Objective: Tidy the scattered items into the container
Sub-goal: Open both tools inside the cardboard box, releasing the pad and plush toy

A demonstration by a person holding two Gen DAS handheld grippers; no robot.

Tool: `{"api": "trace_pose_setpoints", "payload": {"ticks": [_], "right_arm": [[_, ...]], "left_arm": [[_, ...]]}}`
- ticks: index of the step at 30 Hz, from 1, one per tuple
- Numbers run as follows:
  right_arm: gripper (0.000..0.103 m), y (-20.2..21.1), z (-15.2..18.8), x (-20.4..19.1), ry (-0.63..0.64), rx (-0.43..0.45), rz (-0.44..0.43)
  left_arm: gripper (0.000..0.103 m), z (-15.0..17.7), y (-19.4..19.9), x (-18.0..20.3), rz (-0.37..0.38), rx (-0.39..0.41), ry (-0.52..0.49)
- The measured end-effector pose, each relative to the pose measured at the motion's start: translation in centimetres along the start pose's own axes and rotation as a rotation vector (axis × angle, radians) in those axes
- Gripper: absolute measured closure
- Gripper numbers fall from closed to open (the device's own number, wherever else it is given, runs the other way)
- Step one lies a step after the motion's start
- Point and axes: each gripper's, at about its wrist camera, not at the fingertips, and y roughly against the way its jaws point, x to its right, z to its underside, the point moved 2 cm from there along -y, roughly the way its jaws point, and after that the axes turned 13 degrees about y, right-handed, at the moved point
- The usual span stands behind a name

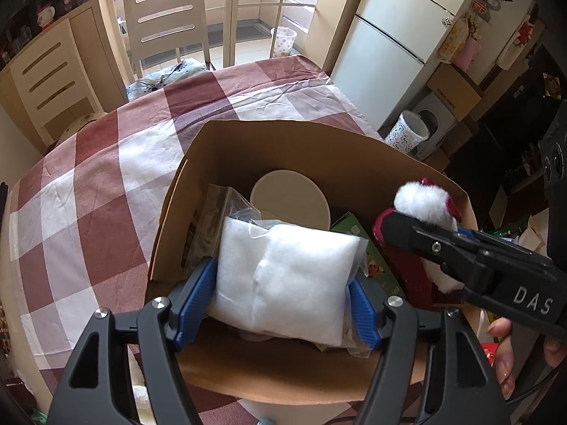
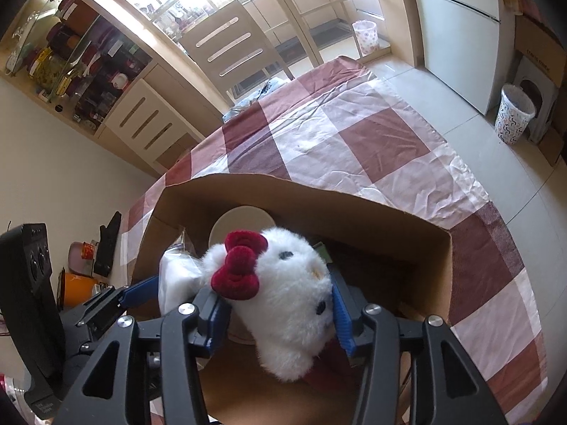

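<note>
A brown cardboard box [image 1: 283, 138] stands on the checked tablecloth. Low inside it, a white padded packet in clear wrap [image 1: 287, 276] sits between the blue pads of my left gripper [image 1: 283, 301], which lie against its two sides. My right gripper [image 2: 280, 304] holds a white plush toy with a red bow [image 2: 283, 301] tilted over the box's right side, its pads against the fur. The left wrist view shows the plush toy [image 1: 421, 200] above the right gripper's black finger [image 1: 425, 244]. A round cream lid [image 1: 288, 198], a green carton [image 1: 358, 233] and a crinkled bag [image 1: 209, 226] lie in the box.
The checked tablecloth [image 1: 106, 184] stretches beyond the box to a slatted chair [image 1: 166, 14]. A fridge [image 1: 389, 46] and a patterned bin [image 1: 407, 131] stand on the floor to the right. A person's fingers [image 1: 503, 350] grip the right handle. Shelves of jars [image 2: 71, 60] fill the left wall.
</note>
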Motion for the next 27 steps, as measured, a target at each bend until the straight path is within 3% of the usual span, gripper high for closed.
{"api": "trace_pose_setpoints", "payload": {"ticks": [16,27], "right_arm": [[0.047,2.5,0.2,0.1,-0.018,0.034,0.019],[0.047,5.4,1.7,0.3,-0.025,0.068,0.036]], "left_arm": [[0.031,0.3,1.4,0.8,0.015,0.012,-0.008],[0.031,1.0,4.7,1.6,0.025,0.071,-0.014]]}}
